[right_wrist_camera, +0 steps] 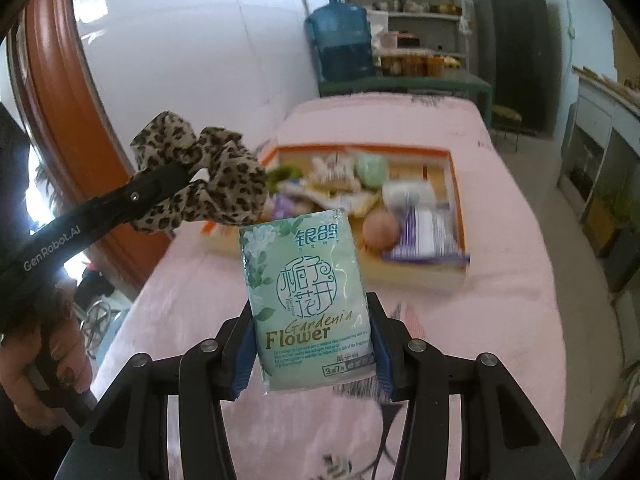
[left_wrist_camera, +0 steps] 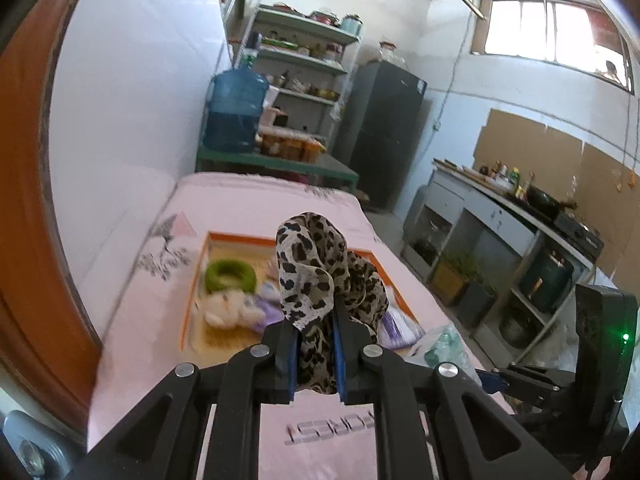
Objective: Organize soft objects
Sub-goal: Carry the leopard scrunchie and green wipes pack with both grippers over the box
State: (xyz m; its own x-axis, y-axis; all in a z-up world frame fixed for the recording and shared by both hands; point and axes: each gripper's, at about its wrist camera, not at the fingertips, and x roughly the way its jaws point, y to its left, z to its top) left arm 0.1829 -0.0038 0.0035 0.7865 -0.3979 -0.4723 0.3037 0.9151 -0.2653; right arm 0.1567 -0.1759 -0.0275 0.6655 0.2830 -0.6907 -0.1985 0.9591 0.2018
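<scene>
My left gripper (left_wrist_camera: 316, 332) is shut on a leopard-print cloth (left_wrist_camera: 320, 264) and holds it above the pink table (left_wrist_camera: 240, 400); the same gripper (right_wrist_camera: 180, 178) and the cloth (right_wrist_camera: 208, 168) show at the left of the right wrist view. My right gripper (right_wrist_camera: 312, 320) is shut on a green tissue pack (right_wrist_camera: 308, 300) marked "Gardenia Flower", held upright above the table (right_wrist_camera: 480, 320). Ahead lies an orange-rimmed tray (left_wrist_camera: 208, 240) (right_wrist_camera: 456, 184) with a green ring (left_wrist_camera: 230, 274), a white plush toy (left_wrist_camera: 228, 312), purple packs (right_wrist_camera: 424, 232) and other soft items.
A white wall and an orange door frame (left_wrist_camera: 24, 200) run along the left. Beyond the table stand a blue water jug (left_wrist_camera: 234, 112), shelves (left_wrist_camera: 304, 60) and a dark fridge (left_wrist_camera: 384, 132). A kitchen counter (left_wrist_camera: 520, 220) lines the right side.
</scene>
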